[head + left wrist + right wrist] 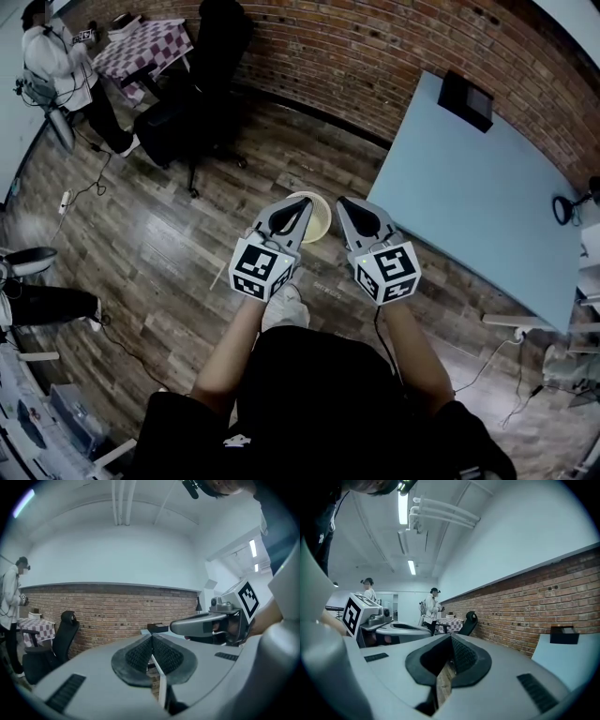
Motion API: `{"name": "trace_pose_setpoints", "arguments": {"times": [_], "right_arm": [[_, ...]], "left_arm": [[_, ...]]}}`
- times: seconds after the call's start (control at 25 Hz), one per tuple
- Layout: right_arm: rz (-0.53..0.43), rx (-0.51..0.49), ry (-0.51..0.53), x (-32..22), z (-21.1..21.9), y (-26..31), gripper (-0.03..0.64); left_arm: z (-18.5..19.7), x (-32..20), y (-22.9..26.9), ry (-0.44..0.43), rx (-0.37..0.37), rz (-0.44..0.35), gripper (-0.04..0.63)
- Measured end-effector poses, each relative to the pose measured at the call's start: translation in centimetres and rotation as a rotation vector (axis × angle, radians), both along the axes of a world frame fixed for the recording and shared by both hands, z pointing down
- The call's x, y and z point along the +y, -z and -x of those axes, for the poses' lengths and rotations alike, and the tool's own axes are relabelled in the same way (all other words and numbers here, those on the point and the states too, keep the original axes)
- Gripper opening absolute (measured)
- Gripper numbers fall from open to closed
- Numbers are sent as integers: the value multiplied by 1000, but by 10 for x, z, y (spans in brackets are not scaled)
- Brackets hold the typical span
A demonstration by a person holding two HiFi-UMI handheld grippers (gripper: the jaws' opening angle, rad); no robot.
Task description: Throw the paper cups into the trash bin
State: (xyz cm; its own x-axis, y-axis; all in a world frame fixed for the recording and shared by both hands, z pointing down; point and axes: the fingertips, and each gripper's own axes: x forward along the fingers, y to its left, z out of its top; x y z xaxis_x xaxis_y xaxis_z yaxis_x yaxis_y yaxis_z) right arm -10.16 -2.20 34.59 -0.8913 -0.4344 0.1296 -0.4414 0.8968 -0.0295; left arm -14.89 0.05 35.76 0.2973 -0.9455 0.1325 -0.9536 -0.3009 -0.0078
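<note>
A round cream open-topped bin point(317, 221) stands on the wooden floor just ahead of both grippers, its near left side hidden by the left one. My left gripper point(305, 204) is held over its rim, jaws shut with nothing between them. My right gripper point(341, 201) hovers just right of the bin, also shut and empty. In the left gripper view the pads point(140, 656) meet at the tip of the left gripper point(151, 637). The right gripper point(451, 638) likewise shows its pads closed. No paper cup is in any view.
A light blue table point(478, 187) with a black box point(466, 100) stands to the right against the brick wall. A black office chair point(192, 103) and a checkered table point(145, 47) are at the upper left, near a person point(56, 56). Cables point(89, 187) trail over the floor.
</note>
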Motion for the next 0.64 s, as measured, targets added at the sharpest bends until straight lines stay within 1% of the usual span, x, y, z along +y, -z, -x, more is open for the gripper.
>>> {"name": "trace_pose_setpoints", "arguments": {"times": [0.44,0.64], "right_arm": [[-21,-10,38,39,-29,10,3],[-26,-16,45,56,-44,13,5]], "left_arm": [[-33,37,13,26,-21,-26,9],[-50,55,20,30,-19,-36,9]]}}
